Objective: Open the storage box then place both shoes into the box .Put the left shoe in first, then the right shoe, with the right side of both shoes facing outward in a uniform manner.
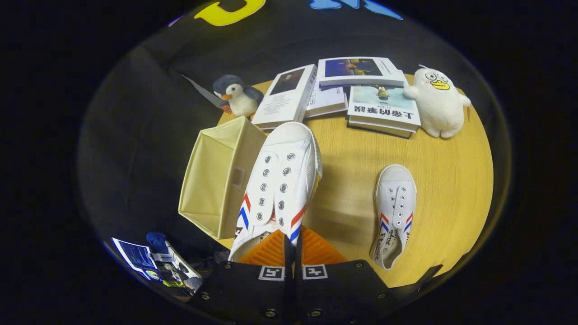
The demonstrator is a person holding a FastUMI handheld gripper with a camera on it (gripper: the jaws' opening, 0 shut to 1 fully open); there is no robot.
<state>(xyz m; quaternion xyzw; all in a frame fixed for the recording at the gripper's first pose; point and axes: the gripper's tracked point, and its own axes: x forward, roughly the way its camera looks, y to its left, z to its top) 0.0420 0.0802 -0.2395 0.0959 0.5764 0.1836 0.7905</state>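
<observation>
My gripper point(292, 246) is shut on a white canvas shoe point(282, 180) with red and blue stripes, both fingers pinching its heel collar. The held shoe hangs above the round wooden table point(356, 198), toe pointing away from me, right beside the open cream fabric storage box point(221, 176), whose inside looks bare. The second white shoe point(395, 212) lies flat on the table to the right of the fingers, toe also pointing away.
Beyond the held shoe lie several books point(361, 95) in loose stacks. A penguin plush point(237, 97) stands behind the box and a white duck plush point(438, 101) sits at the far right. Papers and a device point(153, 262) lie below the table's near left edge.
</observation>
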